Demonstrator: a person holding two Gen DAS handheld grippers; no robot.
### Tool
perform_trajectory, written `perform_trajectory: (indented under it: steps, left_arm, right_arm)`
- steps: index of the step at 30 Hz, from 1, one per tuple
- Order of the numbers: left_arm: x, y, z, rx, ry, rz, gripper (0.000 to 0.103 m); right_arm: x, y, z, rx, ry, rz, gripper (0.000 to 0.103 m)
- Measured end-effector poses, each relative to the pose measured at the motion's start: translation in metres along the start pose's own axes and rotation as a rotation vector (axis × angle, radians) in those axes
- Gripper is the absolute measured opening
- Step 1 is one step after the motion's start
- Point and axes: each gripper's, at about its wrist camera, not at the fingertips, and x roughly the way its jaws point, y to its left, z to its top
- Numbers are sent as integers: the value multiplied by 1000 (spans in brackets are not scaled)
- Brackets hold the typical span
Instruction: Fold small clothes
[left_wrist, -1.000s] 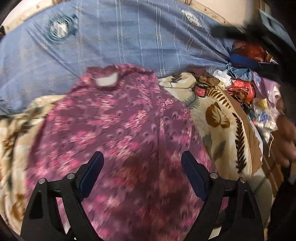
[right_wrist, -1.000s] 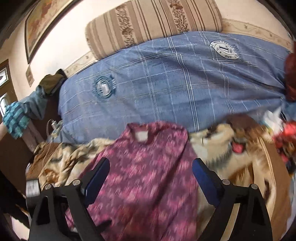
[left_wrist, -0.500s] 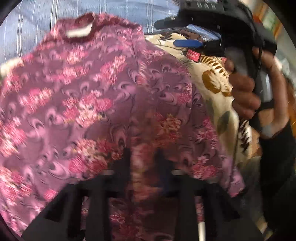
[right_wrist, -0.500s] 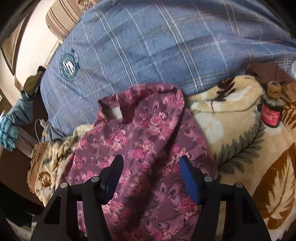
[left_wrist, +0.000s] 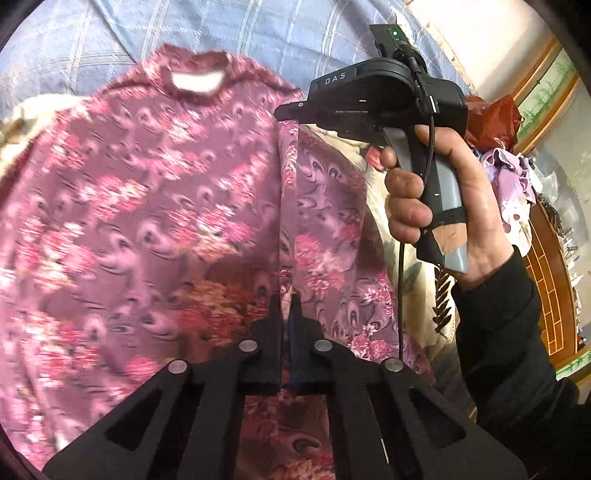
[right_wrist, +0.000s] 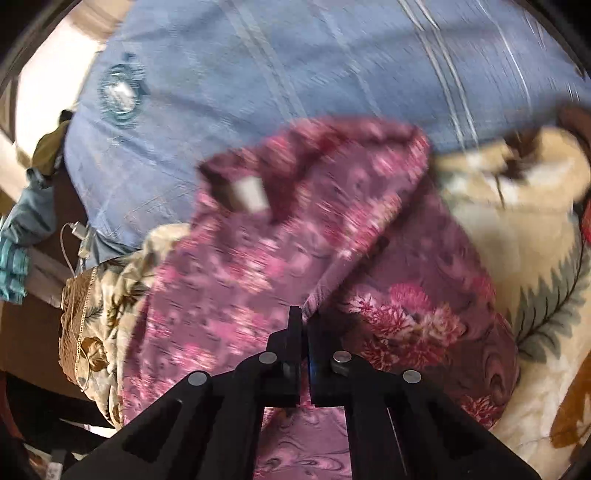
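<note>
A purple-pink floral top (left_wrist: 147, 206) lies on the bed, its white neck label (left_wrist: 195, 79) at the far end. My left gripper (left_wrist: 286, 301) is shut on a raised fold of the top near its lower right part. My right gripper (right_wrist: 303, 321) is shut on the top's (right_wrist: 240, 280) right edge, lifting that side over toward the left. In the left wrist view the right gripper's black body (left_wrist: 376, 99) and the hand holding it (left_wrist: 443, 199) stand over the top's right side.
A blue checked sheet (right_wrist: 295, 66) covers the far part of the bed. A cream blanket with leaf print (right_wrist: 535, 266) lies under and right of the top. Clutter of bags and cloth (left_wrist: 506, 162) sits at the right; hanging clothes (right_wrist: 22, 236) at the left.
Both grippers went from wide open to shut on the top. The right side of the top has been lifted and is folding leftward; both views are closer to the cloth.
</note>
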Motion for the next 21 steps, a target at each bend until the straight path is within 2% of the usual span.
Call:
perform_trajectory:
  steps: [5, 8, 10, 11, 13, 14, 15, 16, 18, 21]
  left_arm:
    - [3, 35, 2, -59, 60, 61, 1]
    - [23, 60, 0, -122, 120, 75, 3]
    - [30, 67, -3, -124, 129, 96, 4]
    - [30, 67, -3, -116, 129, 99, 4]
    - [21, 60, -2, -106, 114, 54, 13]
    - [17, 56, -1, -99, 105, 30, 28]
    - [14, 52, -1, -88, 97, 27, 44]
    - [12, 48, -1, -69, 87, 41, 46]
    - [13, 44, -2, -29, 88, 73, 46]
    - [23, 48, -1, -35, 135, 83, 46]
  right_arm:
    - [31, 30, 3, -53, 44, -46, 2]
    - [71, 31, -1, -71, 108, -74, 9]
    - [69, 24, -6, -12, 100, -89, 10]
    - [58, 21, -8, 28, 91, -72, 13]
    - [21, 21, -14, 58, 14, -9, 37]
    - [-8, 23, -22, 49, -46, -1, 67]
    - [-30, 23, -31, 42, -88, -10, 85]
    - [-51, 21, -43, 39, -127, -24, 86]
    - [-78, 13, -66, 44, -145, -18, 86]
    - [-83, -9, -100, 105, -123, 6, 82]
